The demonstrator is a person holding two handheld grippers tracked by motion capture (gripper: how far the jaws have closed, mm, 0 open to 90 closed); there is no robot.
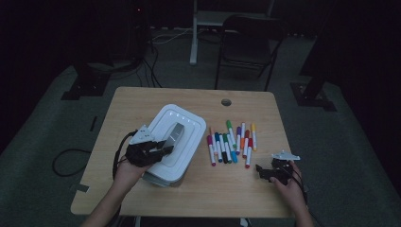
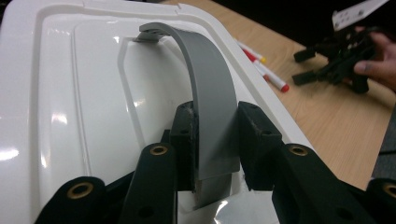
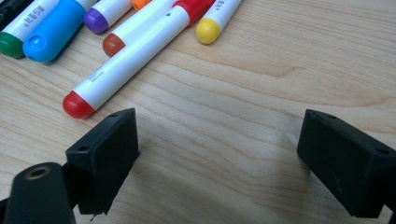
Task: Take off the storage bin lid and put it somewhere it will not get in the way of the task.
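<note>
Your left gripper [image 2: 212,140] squeezes the grey handle [image 2: 210,88] on the white box [image 1: 176,142] (up close you see it arch lengthwise). Your right gripper [image 3: 217,163] stands open near the markers [image 3: 135,51].

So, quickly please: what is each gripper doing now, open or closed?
Left gripper: closed on the grey handle of the white box.
Right gripper: open, holding nothing, above the table.
</note>
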